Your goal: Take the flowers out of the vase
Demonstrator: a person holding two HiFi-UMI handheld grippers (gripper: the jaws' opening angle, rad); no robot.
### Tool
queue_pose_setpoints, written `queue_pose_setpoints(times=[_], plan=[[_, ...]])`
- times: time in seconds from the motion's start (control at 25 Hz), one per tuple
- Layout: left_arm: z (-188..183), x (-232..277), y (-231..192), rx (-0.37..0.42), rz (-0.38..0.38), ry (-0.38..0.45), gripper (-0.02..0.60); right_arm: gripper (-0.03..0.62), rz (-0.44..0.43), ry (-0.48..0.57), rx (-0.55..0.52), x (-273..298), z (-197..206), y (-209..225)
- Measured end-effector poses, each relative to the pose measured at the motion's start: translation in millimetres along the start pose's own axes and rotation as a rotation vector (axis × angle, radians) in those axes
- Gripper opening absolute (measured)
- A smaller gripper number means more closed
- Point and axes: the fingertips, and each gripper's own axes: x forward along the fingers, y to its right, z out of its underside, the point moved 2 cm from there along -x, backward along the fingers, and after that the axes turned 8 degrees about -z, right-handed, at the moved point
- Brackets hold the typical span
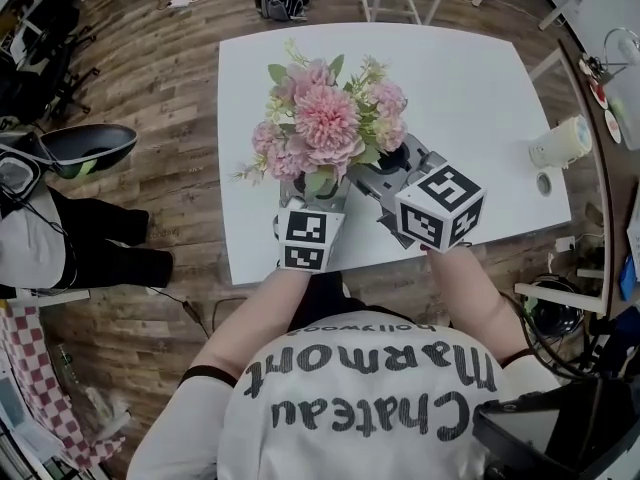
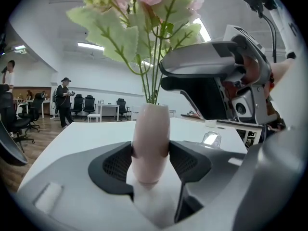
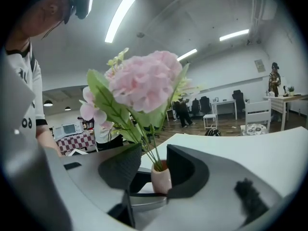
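Forearms reaching forward side by side, left hand-held gripper clamped on pale pink ceramic vase on white table, right hand-held gripper wide open, pink artificial flowers in vase, stems between its jaws, ungripped.

On the white rectangular table I see a bunch of pink ruffled flowers with green leaves. My left gripper and right gripper both reach in beneath the blooms from the near edge.
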Motion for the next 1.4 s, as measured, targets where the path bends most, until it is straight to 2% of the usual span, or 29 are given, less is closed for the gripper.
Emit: queue_pose_setpoints(times=[0.08, 0.12, 0.16, 0.24, 0.6, 0.96, 1.4], plan=[[1, -1, 0, 0.001, 0.002, 0.001, 0.235, 0.148, 0.011, 0.005, 0.001, 1, 0, 1], [1, -2, -1, 0.001, 0.003, 0.001, 0.235, 0.081, 0.016, 0.013, 0.004, 2, -1, 2], [1, -3, -1, 0.002, 0.004, 0.001, 0.235, 0.051, 0.021, 0.022, 0.010, 2, -2, 2], [1, -4, -1, 0.003, 0.005, 0.001, 0.235, 0.030, 0.024, 0.035, 0.021, 0, -3, 3], [-10, -3, -3, -0.014, 0.004, 0.010, 0.235, 0.018, 0.018, 0.069, 0.047, -1, -15, 8], [-8, -2, -2, -0.005, -0.002, 0.005, 0.236, 0.018, 0.012, 0.173, 0.128, -18, -32, 12], [2, -3, -3, -0.006, 0.002, -0.011, 0.247, 0.018, 0.007, 0.284, 0.160, -44, -72, 2]])
